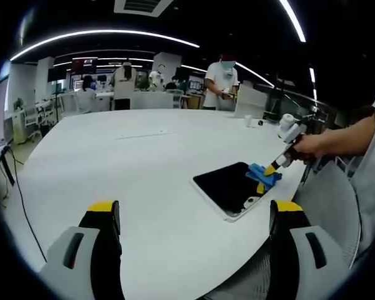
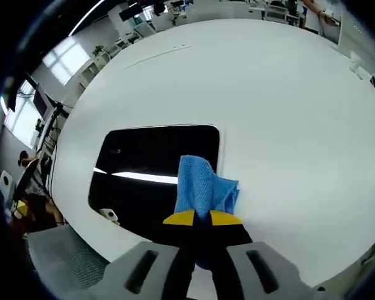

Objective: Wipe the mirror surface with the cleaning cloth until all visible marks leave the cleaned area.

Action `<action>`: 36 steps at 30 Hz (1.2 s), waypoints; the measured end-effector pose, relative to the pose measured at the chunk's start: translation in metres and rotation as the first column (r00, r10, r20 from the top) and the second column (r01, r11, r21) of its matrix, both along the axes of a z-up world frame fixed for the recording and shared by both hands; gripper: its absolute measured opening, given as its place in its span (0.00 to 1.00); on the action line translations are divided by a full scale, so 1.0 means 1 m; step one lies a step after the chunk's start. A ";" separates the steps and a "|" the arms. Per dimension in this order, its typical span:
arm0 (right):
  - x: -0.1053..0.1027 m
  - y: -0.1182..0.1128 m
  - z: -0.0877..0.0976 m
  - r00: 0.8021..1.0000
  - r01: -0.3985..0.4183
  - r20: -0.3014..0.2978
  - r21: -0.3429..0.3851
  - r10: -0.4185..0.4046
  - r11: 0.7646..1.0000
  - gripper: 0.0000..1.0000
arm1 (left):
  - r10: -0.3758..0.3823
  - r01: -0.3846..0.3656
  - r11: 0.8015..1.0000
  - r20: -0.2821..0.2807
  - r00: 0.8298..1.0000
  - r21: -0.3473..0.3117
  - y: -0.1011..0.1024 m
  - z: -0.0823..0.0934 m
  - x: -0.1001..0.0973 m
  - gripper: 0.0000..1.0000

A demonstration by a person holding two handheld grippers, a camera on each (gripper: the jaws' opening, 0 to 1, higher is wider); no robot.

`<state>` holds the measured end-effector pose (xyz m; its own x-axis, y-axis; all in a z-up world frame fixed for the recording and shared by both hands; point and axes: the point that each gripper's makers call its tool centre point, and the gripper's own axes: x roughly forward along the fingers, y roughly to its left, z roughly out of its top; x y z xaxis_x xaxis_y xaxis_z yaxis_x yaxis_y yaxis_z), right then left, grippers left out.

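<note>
A broad white table point(image 1: 131, 175) with a smooth matte top and a rounded edge carries a flat rectangular mirror point(image 2: 144, 181) with rounded corners and a thin pale frame, lying face up near the table's edge on the person's side. Its glass reads almost black, glossy, and reflects a bright strip of ceiling light across its middle; in the left gripper view the same mirror point(image 1: 228, 186) lies as a dark slab near the table's right edge. In the right gripper view the right gripper point(image 2: 202, 219), with yellow-tipped black jaws on grey plastic bodies, has its jaws pinched together on a blue cleaning cloth point(image 2: 203, 187), a soft, crumpled piece of fabric with a fine woven look, bunched into folds. The cloth rests on the mirror at its right side, overlapping the frame there and just reaching onto the white table. In the left gripper view the right gripper point(image 1: 274, 167) comes in from the right, held by a person's hand point(image 1: 312, 147), its yellow tips pressing the blue cloth point(image 1: 264, 175) down on the mirror's far corner. The left gripper point(image 1: 197, 209) hangs above the table's near edge, away from the mirror, its jaws spread wide apart with nothing between them. A grey mesh chair back point(image 1: 328, 206) stands at the table's right edge, and people stand among desks beyond the table's far edge.
</note>
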<state>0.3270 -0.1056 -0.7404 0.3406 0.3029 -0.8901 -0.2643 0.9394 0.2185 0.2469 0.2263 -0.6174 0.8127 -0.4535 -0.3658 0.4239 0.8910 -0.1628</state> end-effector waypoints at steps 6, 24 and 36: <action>-0.004 0.000 0.000 1.000 -0.005 -0.002 -0.021 0.005 1.000 0.02 | 0.000 0.000 1.000 -0.008 1.000 0.002 0.001 -0.002 -0.001 0.99; -0.016 -0.003 -0.001 0.999 0.012 -0.032 -0.034 -0.013 0.999 0.01 | 0.005 -0.005 1.000 0.012 1.000 0.007 0.003 0.003 0.005 0.99; -0.019 0.021 0.001 0.999 -0.009 -0.033 -0.016 0.008 1.000 0.01 | 0.034 -0.034 0.999 0.045 0.998 0.011 0.013 0.015 0.011 0.99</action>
<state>0.3082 -0.0848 -0.7391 0.3084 0.2909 -0.9057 -0.2654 0.9406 0.2118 0.2578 0.2393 -0.6024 0.8432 -0.4213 -0.3338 0.4000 0.9067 -0.1341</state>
